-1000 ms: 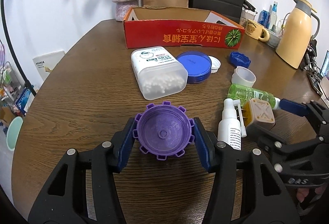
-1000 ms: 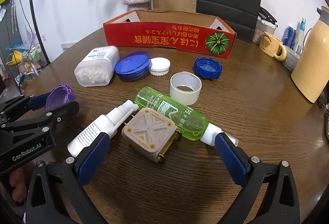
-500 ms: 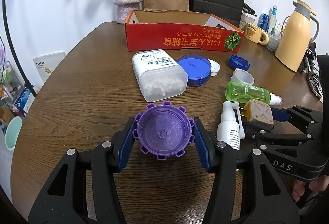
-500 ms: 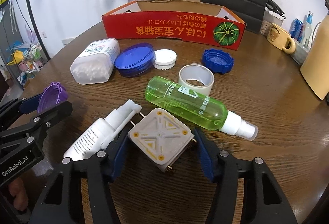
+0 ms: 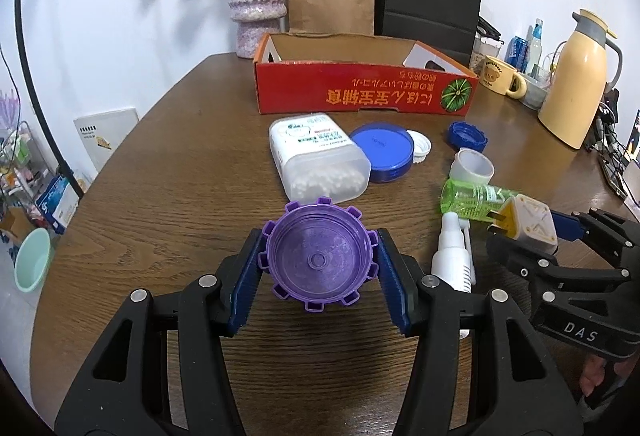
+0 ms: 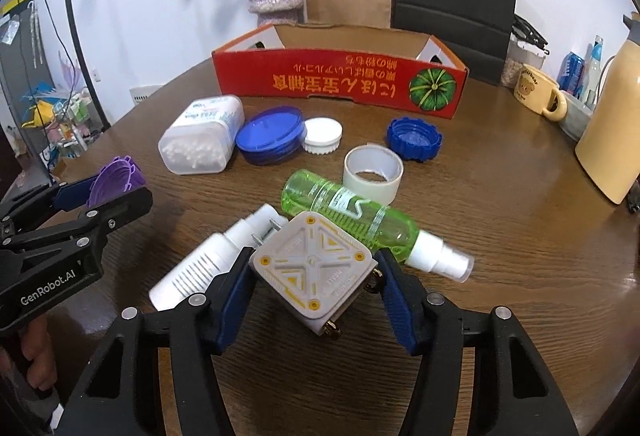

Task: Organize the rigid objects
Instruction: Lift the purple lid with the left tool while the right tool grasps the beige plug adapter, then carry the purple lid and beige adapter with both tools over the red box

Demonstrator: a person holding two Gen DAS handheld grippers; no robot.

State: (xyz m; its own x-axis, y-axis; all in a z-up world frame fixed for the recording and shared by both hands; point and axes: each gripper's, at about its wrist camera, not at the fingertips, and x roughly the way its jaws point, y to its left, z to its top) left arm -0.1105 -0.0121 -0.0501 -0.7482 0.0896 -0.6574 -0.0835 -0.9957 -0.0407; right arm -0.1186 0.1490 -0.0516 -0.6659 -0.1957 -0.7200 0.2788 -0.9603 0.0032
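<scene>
Left gripper point(image 5: 318, 268) grips purple cap point(image 5: 318, 254) (tilted down); right gripper point(image 6: 314, 282) clamps charger point(image 6: 314, 272).

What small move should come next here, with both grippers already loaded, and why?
Probably carry one load forward to the red cardboard box and release it inside. The left gripper grips the purple cap, the right gripper grips the charger plug, and the box stands open-topped just behind the loose items.

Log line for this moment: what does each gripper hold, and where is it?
left gripper: shut on purple cap, over table | right gripper: shut on beige plug adapter, lifted, beside green spray bottle | red box: looks empty
</scene>
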